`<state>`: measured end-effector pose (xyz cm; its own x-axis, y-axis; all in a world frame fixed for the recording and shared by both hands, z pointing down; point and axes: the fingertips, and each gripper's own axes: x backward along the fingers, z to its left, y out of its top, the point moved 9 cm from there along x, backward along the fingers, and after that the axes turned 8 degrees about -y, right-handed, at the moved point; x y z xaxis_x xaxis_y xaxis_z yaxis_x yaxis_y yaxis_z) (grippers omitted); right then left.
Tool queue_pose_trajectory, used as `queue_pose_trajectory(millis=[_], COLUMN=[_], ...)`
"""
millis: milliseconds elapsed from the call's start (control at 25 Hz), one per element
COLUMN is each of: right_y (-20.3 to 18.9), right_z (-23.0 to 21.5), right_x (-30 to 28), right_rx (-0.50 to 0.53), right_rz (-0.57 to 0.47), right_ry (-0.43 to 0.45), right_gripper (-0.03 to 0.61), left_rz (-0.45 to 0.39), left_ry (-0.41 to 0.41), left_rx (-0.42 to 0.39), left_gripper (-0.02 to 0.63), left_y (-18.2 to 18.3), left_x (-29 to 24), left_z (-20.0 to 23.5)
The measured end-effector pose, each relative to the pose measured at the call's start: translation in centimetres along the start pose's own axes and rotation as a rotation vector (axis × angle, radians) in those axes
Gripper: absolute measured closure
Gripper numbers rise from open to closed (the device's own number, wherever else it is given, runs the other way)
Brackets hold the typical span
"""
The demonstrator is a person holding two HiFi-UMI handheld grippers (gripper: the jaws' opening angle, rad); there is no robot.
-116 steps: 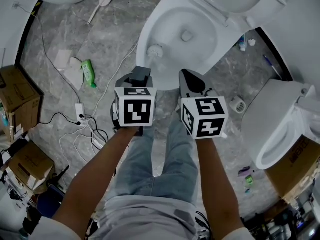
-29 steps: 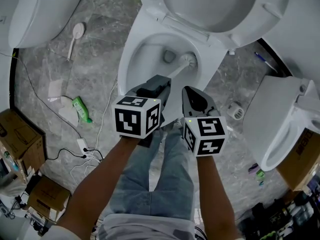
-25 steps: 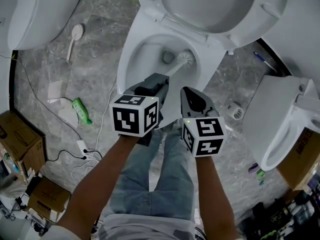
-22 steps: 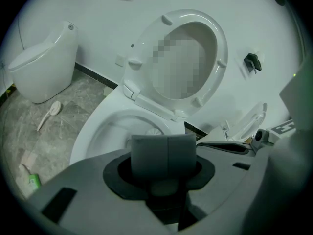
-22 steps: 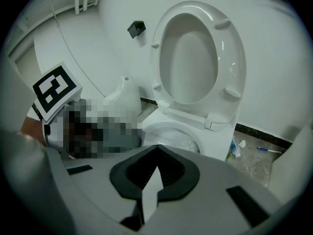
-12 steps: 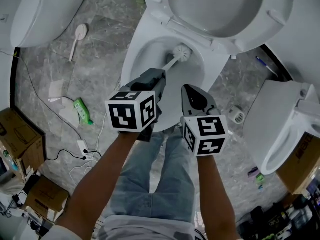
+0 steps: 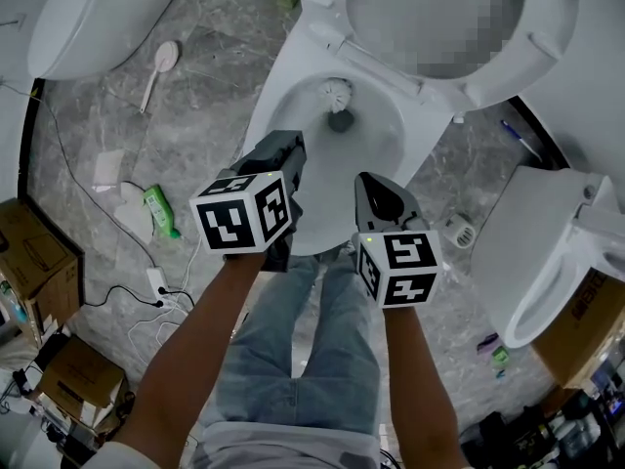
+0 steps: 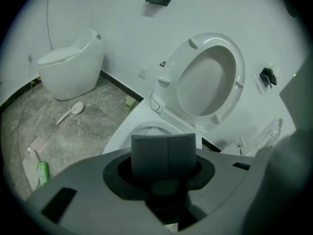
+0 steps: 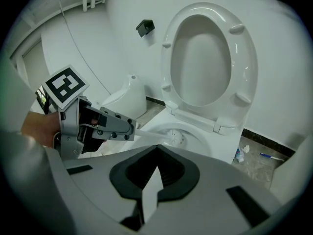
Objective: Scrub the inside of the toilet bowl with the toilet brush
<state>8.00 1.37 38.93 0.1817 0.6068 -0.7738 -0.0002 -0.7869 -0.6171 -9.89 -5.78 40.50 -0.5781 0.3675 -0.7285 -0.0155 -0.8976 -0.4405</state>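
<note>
The white toilet bowl (image 7: 269, 115) stands open in front of me, its seat and lid (image 7: 547, 27) raised. My left gripper (image 7: 280, 156) hangs over the bowl's near left rim, shut on the handle of the toilet brush. The brush head (image 7: 337, 92) lies inside the bowl against the back wall, just above the drain (image 7: 340, 120). In the right gripper view the left gripper (image 9: 105, 126) holds the white handle, which runs to the brush head (image 9: 175, 138). My right gripper (image 7: 381, 191) hovers over the near right rim, shut and empty. The left gripper view shows its jaws pressed together.
Another toilet (image 7: 547, 252) stands close on the right, a third (image 7: 88, 13) at the upper left. On the grey floor to the left lie a white brush (image 7: 161, 62), a green bottle (image 7: 158, 211), cables (image 7: 146, 281) and cardboard boxes (image 7: 29, 262). The person's legs are below the grippers.
The brush head has swept from the right side of the bowl up to its back wall. The left gripper swung leftward with it. The right gripper stayed in place.
</note>
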Motion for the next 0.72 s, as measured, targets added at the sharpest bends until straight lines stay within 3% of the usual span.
queue_pose_trajectory(millis=[720], right_y=[0.4], right_z=[3.0], right_x=[0.7], right_rx=[0.100], right_rz=[0.002], right_ry=[0.117], right_gripper=[0.580], left_rz=[-0.068], left_ry=[0.149], left_rx=[0.129], left_gripper=[0.457], left_y=[-3.4], left_x=[5.2], left_z=[1.9])
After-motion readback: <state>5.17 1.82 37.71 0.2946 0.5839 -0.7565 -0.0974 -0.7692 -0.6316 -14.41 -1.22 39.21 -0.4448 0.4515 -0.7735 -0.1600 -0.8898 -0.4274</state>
